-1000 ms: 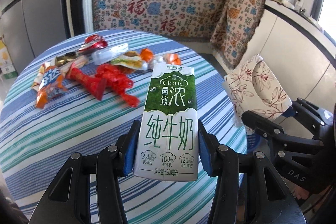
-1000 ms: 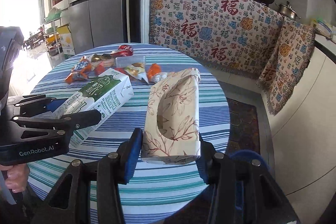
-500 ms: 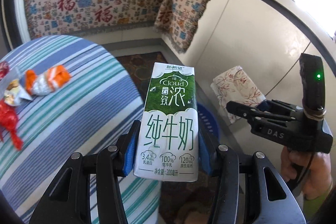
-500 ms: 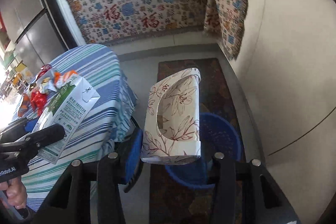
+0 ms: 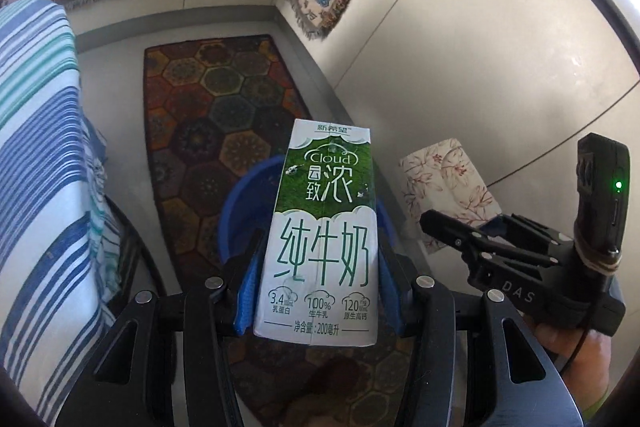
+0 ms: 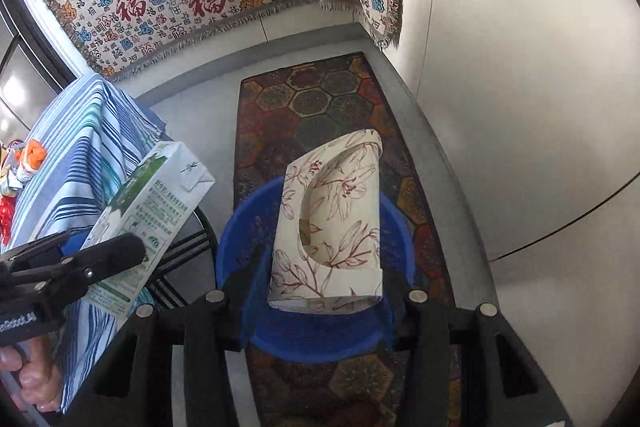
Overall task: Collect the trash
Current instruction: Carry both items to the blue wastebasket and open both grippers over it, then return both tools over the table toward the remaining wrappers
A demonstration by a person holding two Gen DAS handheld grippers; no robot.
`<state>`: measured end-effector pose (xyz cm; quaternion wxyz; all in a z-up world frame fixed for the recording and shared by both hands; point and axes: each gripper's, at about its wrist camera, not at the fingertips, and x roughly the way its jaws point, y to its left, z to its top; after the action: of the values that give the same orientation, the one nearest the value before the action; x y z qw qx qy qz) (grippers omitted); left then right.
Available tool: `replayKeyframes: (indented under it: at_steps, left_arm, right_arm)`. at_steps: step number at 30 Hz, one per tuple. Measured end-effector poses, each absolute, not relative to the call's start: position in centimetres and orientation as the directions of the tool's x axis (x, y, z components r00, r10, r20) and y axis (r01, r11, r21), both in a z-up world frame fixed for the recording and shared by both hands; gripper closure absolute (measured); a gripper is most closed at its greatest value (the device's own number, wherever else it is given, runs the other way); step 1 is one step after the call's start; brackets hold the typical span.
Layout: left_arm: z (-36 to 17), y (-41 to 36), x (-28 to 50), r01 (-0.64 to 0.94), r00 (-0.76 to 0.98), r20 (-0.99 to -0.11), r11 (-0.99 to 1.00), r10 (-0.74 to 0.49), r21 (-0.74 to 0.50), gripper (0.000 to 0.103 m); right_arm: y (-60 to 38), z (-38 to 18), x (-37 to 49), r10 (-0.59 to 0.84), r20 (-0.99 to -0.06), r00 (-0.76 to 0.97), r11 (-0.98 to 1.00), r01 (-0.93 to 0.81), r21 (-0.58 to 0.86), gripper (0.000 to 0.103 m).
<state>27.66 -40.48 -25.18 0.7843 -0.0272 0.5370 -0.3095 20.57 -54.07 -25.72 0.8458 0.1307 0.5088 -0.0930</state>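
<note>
Both hands have swung away from the striped table (image 6: pixel 80 147) and now tilt down over the blue bin (image 6: pixel 240 227) on the patterned rug (image 5: pixel 192 107). Left gripper (image 5: pixel 316 267) pinches an upright green-and-white milk carton (image 5: pixel 324 227) between its blue pads; right gripper (image 6: pixel 320 291) clamps a flattened floral tissue box (image 6: pixel 340 227) directly above the bin's mouth. Neither piece is dropped yet. Back on the tablecloth, a few orange and red wrappers (image 6: pixel 30 155) remain at the frame's edge, so the clean-up looks only partly done, with more trips likely.
</note>
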Motion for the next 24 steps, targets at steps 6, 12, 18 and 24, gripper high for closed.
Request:
replayKeyframes:
  at_steps: [6,12,18,24]
  left_arm:
    - [-26.5,-42.0,29.9,0.429,0.216,-0.807,0.796,-0.55,-0.428,0.033]
    - [-22.3,-39.5,28.6,0.434,0.308,-0.762,0.797,-0.569,-0.42,0.033]
    - [-14.7,-31.3,22.4,0.487,0.47,-0.667,0.8,-0.578,-0.35,0.013]
    - [-15.0,-20.6,17.5,0.347,0.581,-0.708,0.909,-0.402,-0.232,0.011]
  right_arm:
    - [-54.4,-26.9,21.1,-0.072,-0.891,0.449,0.956,0.285,0.066,0.041]
    - [-55.1,-22.9,19.0,-0.158,-0.814,0.559,0.933,0.354,0.062,0.041]
    - [-51.5,-16.5,17.2,-0.24,-0.642,0.728,0.939,0.342,0.037,0.037]
    - [-42.9,-11.6,16.4,-0.097,-0.528,0.844,0.982,0.168,0.087,0.03]
